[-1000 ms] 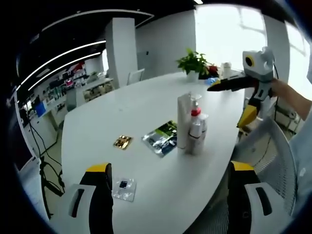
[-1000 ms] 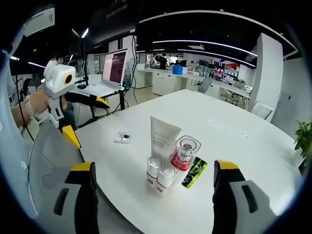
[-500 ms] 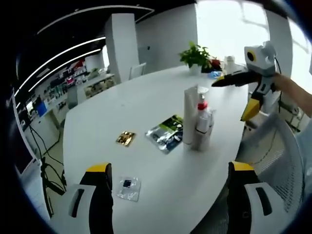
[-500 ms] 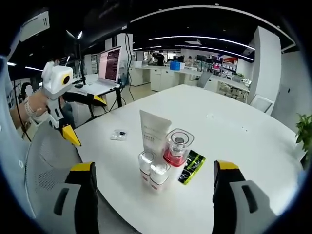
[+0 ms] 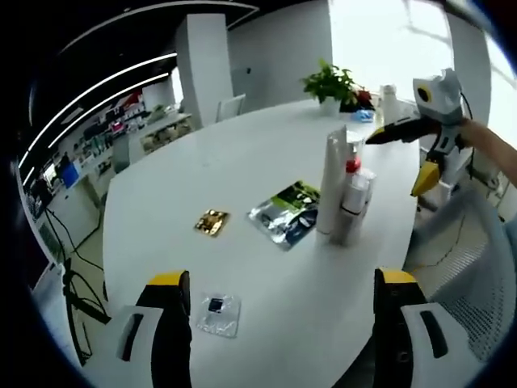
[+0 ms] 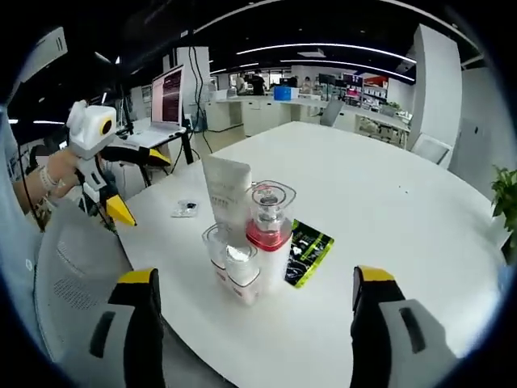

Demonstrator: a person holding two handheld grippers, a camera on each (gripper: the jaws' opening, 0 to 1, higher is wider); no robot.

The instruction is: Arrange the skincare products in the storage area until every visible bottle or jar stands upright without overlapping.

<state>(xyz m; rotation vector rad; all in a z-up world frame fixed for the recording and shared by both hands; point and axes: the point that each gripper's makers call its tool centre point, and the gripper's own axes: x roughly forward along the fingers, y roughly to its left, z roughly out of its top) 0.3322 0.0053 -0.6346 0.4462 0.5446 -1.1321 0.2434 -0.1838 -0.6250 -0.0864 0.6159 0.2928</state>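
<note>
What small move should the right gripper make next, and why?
Probably ease the right gripper forward toward the bottle cluster. Its jaws stand open and empty, short of the bottles, which crowd upright against the white tube.

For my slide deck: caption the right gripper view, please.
Open right tool faces upright skincare bottles clustered on a white table.

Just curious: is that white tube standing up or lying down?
Upright: the white tube stands on end on the table.
</note>
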